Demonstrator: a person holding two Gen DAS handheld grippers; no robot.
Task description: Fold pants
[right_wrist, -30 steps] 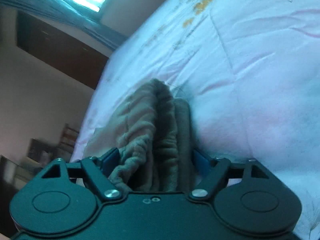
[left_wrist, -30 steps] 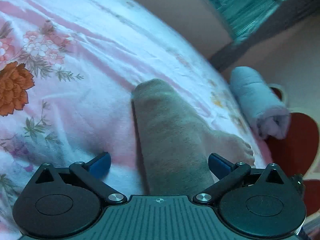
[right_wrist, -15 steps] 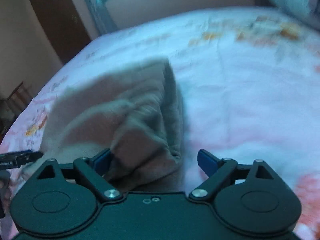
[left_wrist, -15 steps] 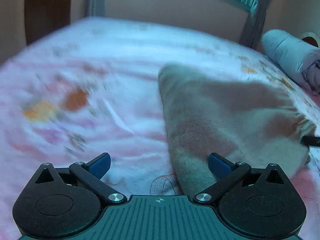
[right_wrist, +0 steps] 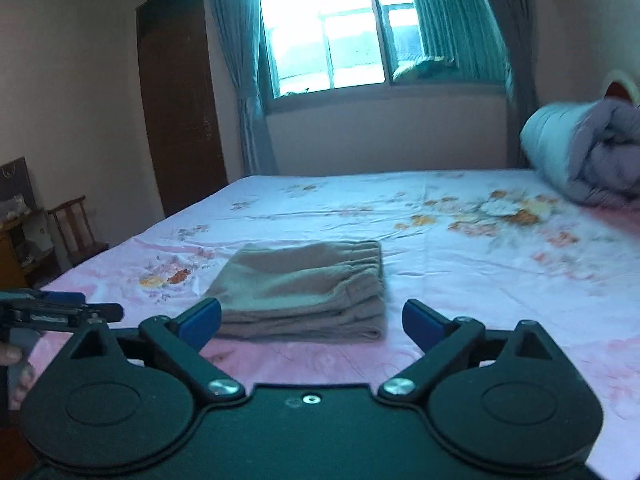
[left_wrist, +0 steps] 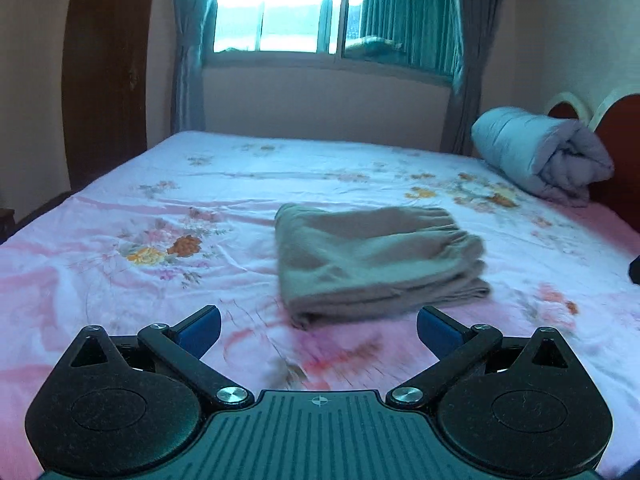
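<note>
The grey-brown pants (left_wrist: 376,260) lie folded in a flat stack on the floral bedsheet (left_wrist: 160,240), elastic waistband at the far right edge. They also show in the right wrist view (right_wrist: 304,292). My left gripper (left_wrist: 318,326) is open and empty, held back from the pants' near edge. My right gripper (right_wrist: 312,320) is open and empty, just in front of the stack. The left gripper also shows at the left edge of the right wrist view (right_wrist: 60,312).
A rolled grey-blue quilt (left_wrist: 540,156) lies at the bed's right by the red headboard (left_wrist: 620,152). A window with curtains (left_wrist: 332,12) is behind the bed. A dark door (right_wrist: 180,92) and a wooden chair (right_wrist: 76,224) stand to the left.
Both grippers let go of the pants and pulled back and up from the bed. The pants now lie folded on the sheet.
</note>
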